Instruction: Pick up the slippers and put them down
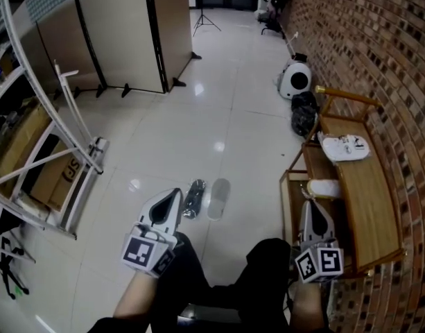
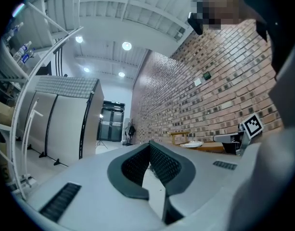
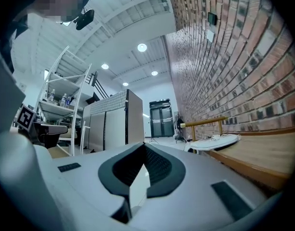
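Both tools are empty right now. The left tool [image 1: 176, 193] has its jaws pressed together at the tip with nothing between them, which you can see clearly in the left gripper view [image 2: 148, 148]. Same for the right tool [image 1: 308, 205]: its own view [image 3: 144, 147] shows the jaws closed tip to tip and holding nothing. Both are held up off the ground, pointing away from the person.

The slippers are on the shiny white floor [image 1: 198, 130], side by side, with their long sides running near to far. The dark slipper [image 1: 194, 198] is on the left and sits just beyond the left tool's tip. The grey slipper [image 1: 218, 198] is right beside it on the right. Neither tool touches them, and the right tool is well apart from both.

On the right there's a wooden shelf [image 1: 368, 186] along the brick wall [image 1: 378, 54]. A white shoe [image 1: 345, 148] lies on top of it, toward the far end, and it also shows in the right gripper view [image 3: 215, 141]. The right tool is just beside the shelf's near left corner.

Further off by the wall are a black bag [image 1: 304, 114] and a round white gadget [image 1: 295, 80]. Folding screens [image 1: 122, 33] stand at the far left, with a white metal rack [image 1: 53, 151] nearer on the left.
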{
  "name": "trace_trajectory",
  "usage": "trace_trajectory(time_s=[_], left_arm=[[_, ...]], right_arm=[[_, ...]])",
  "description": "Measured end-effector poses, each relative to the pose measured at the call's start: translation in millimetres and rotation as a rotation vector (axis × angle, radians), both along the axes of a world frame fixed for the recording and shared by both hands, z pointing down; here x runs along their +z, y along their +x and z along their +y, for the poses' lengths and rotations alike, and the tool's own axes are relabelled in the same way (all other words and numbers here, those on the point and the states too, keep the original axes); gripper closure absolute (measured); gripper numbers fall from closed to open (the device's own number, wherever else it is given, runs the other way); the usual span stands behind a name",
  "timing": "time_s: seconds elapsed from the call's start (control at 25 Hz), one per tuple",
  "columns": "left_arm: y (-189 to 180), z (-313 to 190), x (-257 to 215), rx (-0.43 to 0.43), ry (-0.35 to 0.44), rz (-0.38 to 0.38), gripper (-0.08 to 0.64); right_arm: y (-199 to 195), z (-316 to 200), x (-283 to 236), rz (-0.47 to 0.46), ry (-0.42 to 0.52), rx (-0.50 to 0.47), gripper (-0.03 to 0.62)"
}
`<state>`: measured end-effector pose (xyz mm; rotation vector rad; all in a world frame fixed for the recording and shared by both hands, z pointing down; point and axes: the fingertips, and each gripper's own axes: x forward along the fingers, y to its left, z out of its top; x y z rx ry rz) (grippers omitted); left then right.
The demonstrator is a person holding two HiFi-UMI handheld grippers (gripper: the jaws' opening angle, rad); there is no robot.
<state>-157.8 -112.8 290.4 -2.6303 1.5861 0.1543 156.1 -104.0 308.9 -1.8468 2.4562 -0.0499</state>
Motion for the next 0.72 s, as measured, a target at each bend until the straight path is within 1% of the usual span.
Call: trace_trajectory(time_s=[0.2, 0.36, 0.48, 0.6, 0.72], left_arm=[[25, -18, -11, 0.050, 0.014, -0.009, 0.557], [44, -25, -15, 0.089, 0.026, -0.007, 0.557], [55, -30, -12, 0.124, 0.019, -0.016, 0.557], [72, -37, -5, 0.174, -0.001, -0.030, 0.557], [98, -47, -1, 0.233, -0.002, -0.036, 0.557]], right_arm=[[23, -6, -10, -0.048, 0.028, 0.066, 0.583], [40, -3, -12, -0.052, 0.036, 0.113, 0.583], [51, 2, -7, -0.064, 0.036, 0.146, 0.583], [57, 10, -3, -0.075, 0.033, 0.176, 0.583], [64, 14, 0, -0.058, 0.028, 0.199, 0.583]])
